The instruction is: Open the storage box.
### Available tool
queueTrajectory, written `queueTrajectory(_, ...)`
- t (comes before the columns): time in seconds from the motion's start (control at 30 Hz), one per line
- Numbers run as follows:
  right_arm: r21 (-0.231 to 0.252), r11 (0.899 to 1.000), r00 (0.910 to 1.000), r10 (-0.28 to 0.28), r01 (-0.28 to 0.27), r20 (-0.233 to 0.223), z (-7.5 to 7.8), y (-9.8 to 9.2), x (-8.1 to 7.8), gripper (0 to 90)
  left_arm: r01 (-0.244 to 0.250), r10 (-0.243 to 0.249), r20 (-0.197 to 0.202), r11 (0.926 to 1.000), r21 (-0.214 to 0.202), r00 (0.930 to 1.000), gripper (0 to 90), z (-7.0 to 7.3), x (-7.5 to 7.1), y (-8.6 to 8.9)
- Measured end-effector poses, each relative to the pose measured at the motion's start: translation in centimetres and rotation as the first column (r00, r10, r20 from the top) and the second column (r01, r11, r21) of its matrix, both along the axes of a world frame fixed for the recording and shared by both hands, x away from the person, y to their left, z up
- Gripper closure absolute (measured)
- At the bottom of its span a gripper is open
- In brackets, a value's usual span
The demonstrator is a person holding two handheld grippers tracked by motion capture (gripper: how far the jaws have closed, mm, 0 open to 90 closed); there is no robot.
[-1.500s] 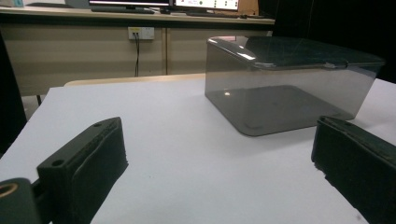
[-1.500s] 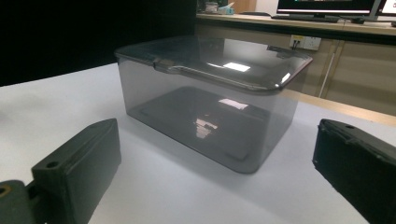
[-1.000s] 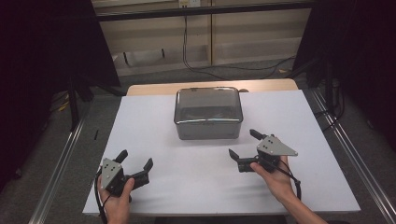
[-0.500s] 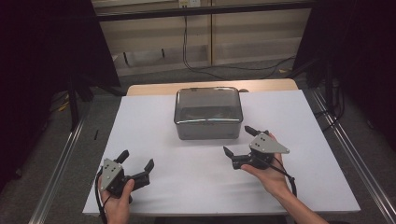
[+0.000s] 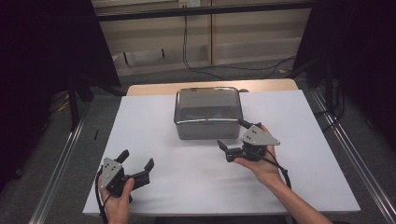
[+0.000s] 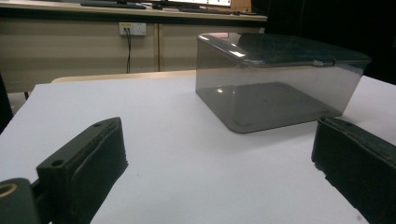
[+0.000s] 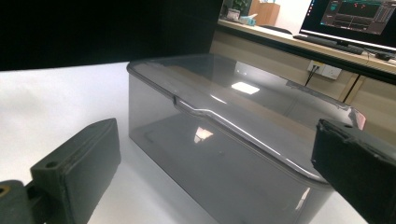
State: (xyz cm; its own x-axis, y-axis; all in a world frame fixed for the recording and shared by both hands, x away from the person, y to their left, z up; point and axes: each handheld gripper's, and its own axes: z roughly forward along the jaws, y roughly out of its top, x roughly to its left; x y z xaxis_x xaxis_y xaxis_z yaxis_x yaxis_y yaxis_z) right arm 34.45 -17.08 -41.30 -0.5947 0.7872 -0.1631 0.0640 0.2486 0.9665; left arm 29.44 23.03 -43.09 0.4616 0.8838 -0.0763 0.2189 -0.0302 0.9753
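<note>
A: Two grippers, both mine, both holding nothing. Left gripper [image 5: 136, 164] sits at the near left corner of the table [image 5: 154, 121], jaws spread wide, well apart from the box [image 5: 208, 112]. I'd say it's parked there, waiting, out of the other's way.

B: And the right?

A: Right gripper [image 5: 232, 137] is just beside the box's near right corner, jaws wide open, one on each side of that corner in its own view, not touching it as far as I can tell. Judging by that, it's lined up to take the box by the corner or the lid edge.

B: Where's the box exactly?

A: Middle of the table toward the far edge, flat on the white top, square to it.

B: Looks?

A: Smoky grey see-through plastic, rectangular, rounded corners. Lid [image 7: 219, 93] is on, glossy, with a raised rim and a small lip on the near side. Seems empty; I see the floor of it through the wall [image 6: 275, 93]. Reflections on top, so probably slick to grip.

B: Beyond it?

A: Cabinets [image 5: 205, 28], cables, a wall socket [image 6: 132, 29]; a monitor [image 7: 355, 18] in the right gripper view.
</note>
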Motion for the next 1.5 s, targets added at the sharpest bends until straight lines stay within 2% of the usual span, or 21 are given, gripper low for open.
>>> queueTrajectory(0.1,-0.023,1.000,1.0000,-0.001,0.001,0.010,0.0,0.5,0.4,1.5,-0.004,0.004,0.000,1.0000,0.000,1.0000,2.9,0.0,0.0,0.1)
queueTrajectory(0.17,-0.058,0.998,0.9994,-0.002,0.004,0.034,0.1,0.9,0.5,1.7,-0.003,0.003,0.001,1.0000,0.000,1.0000,2.9,0.0,0.0,0.1)
queueTrajectory(0.27,-0.155,0.988,0.9946,-0.009,0.025,0.104,0.3,1.4,0.6,2.1,-0.013,0.013,0.004,0.9999,0.009,0.9999,2.9,0.0,0.0,0.2)
queueTrajectory(0.33,-0.166,0.986,0.9946,-0.009,0.026,0.104,0.4,1.6,0.8,2.7,-0.014,0.014,0.003,0.9999,0.010,0.9999,2.8,0.0,0.0,0.2)
queueTrajectory(0.6,-0.318,0.946,0.9775,0.011,0.058,0.211,0.4,2.8,1.4,10.0,0.005,-0.005,0.005,0.9999,0.016,1.0000,2.9,0.0,0.2,0.1)
queueTrajectory(0.63,-0.318,0.946,0.9775,0.011,0.058,0.211,0.4,2.8,1.4,10.0,0.005,-0.005,0.005,0.9999,0.016,1.0000,2.9,0.0,0.2,0.1)
queueTrajectory(0.67,-0.357,0.932,0.9735,0.020,0.064,0.228,0.2,3.1,1.4,10.6,0.005,-0.005,-0.001,0.9998,0.021,1.0000,2.9,-0.1,0.2,0.2)
queueTrajectory(0.87,-0.473,0.875,0.9541,0.050,0.100,0.295,0.1,3.9,1.8,16.0,0.009,-0.009,-0.008,0.9998,0.020,0.9999,2.9,-0.1,0.4,0.1)
queueTrajectory(0.9,-0.473,0.875,0.9541,0.050,0.100,0.295,0.1,3.9,1.8,16.0,0.010,-0.010,-0.006,0.9997,0.022,0.9999,2.9,-0.1,0.4,0.2)
queueTrajectory(0.93,-0.503,0.857,0.9473,0.065,0.108,0.314,0.1,4.1,1.8,18.6,0.009,-0.009,-0.007,0.9997,0.024,0.9999,2.9,-0.1,0.4,0.1)
queueTrajectory(1.0,-0.538,0.834,0.9418,0.070,0.126,0.329,-0.1,4.4,1.9,19.9,0.008,-0.008,-0.012,0.9999,0.012,0.9999,2.9,-0.1,0.4,0.2)
queueTrajectory(1.03,-0.538,0.834,0.9418,0.070,0.126,0.329,-0.1,4.4,1.9,19.9,0.008,-0.008,-0.012,0.9999,0.012,0.9999,3.0,-0.1,0.4,0.2)
queueTrajectory(1.07,-0.584,0.800,0.9360,0.086,0.139,0.341,-0.3,4.6,1.9,23.1,0.012,-0.012,-0.011,0.9999,0.002,0.9999,3.0,-0.2,0.5,0.2)
queueTrajectory(1.1,-0.588,0.796,0.9354,0.087,0.141,0.343,-0.4,4.7,1.9,24.6,0.014,-0.014,-0.013,0.9999,0.007,0.9998,3.0,-0.1,0.5,0.1)
queueTrajectory(1.17,-0.609,0.778,0.9306,0.096,0.151,0.353,-0.4,4.9,2.0,26.6,0.017,-0.017,-0.013,0.9998,0.008,0.9998,3.0,-0.1,0.5,0.1)
queueTrajectory(1.23,-0.642,0.747,0.9198,0.114,0.170,0.375,-0.5,5.1,2.0,29.3,0.022,-0.022,-0.012,0.9997,0.007,0.9997,3.0,-0.1,0.6,0.0)
queueTrajectory(1.27,-0.665,0.726,0.9125,0.134,0.175,0.386,-0.6,5.3,2.0,31.3,0.021,-0.020,-0.015,0.9997,0.016,0.9997,3.0,-0.1,0.6,0.0)
queueTrajectory(1.3,-0.665,0.726,0.9125,0.134,0.175,0.386,-0.6,5.3,2.0,31.3,0.021,-0.020,-0.015,0.9997,0.016,0.9997,3.0,-0.1,0.6,0.0)
queueTrajectory(1.33,-0.679,0.711,0.9077,0.144,0.183,0.394,-0.8,5.6,1.8,34.1,0.023,-0.023,-0.021,0.9996,0.017,0.9995,3.1,-0.1,0.6,0.1)
queueTrajectory(1.4,-0.684,0.706,0.9049,0.149,0.185,0.399,-0.9,5.7,1.8,34.1,0.024,-0.024,-0.024,0.9995,0.021,0.9994,3.1,-0.1,0.6,0.1)
queueTrajectory(1.5,-0.710,0.672,0.8923,0.164,0.212,0.421,-1.2,6.2,1.7,38.4,0.031,-0.030,-0.029,0.9994,0.018,0.9991,3.7,-0.1,0.6,0.1)
